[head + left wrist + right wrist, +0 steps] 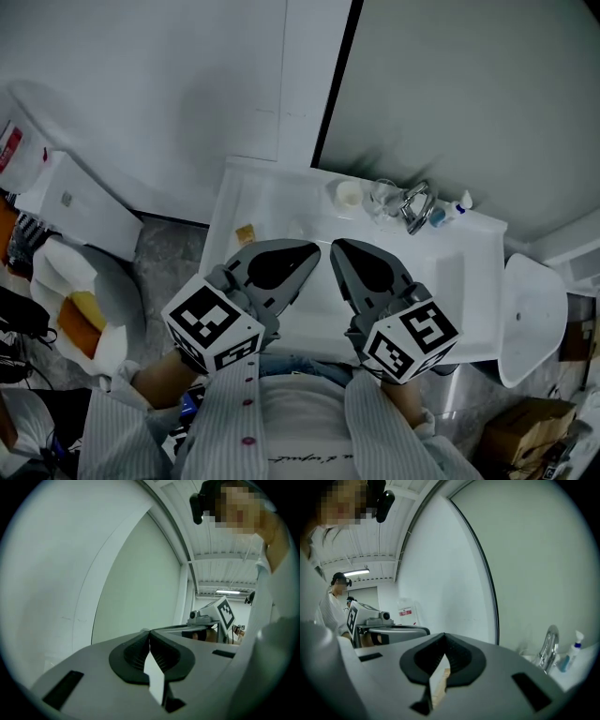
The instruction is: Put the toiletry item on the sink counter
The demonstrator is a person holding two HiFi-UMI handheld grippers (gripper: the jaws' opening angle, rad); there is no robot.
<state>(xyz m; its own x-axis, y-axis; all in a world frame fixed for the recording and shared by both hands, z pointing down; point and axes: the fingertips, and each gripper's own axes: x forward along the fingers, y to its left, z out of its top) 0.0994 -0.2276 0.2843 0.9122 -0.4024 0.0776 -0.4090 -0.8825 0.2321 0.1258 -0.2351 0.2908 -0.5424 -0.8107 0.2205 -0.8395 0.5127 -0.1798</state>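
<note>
above the sink counter (230, 202), holding left gripper (309, 251) and right gripper (339, 248) together, both clenched empty, likely idling, with yellowish toiletry item (245, 233) lying on it left of the basin (309, 220)

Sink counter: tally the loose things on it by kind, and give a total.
White round cup: 1
Clear drinking glass: 1
Small tan block: 1
Small white-capped bottle: 1
Small blue item, kind unclear: 1
Total: 5
</note>
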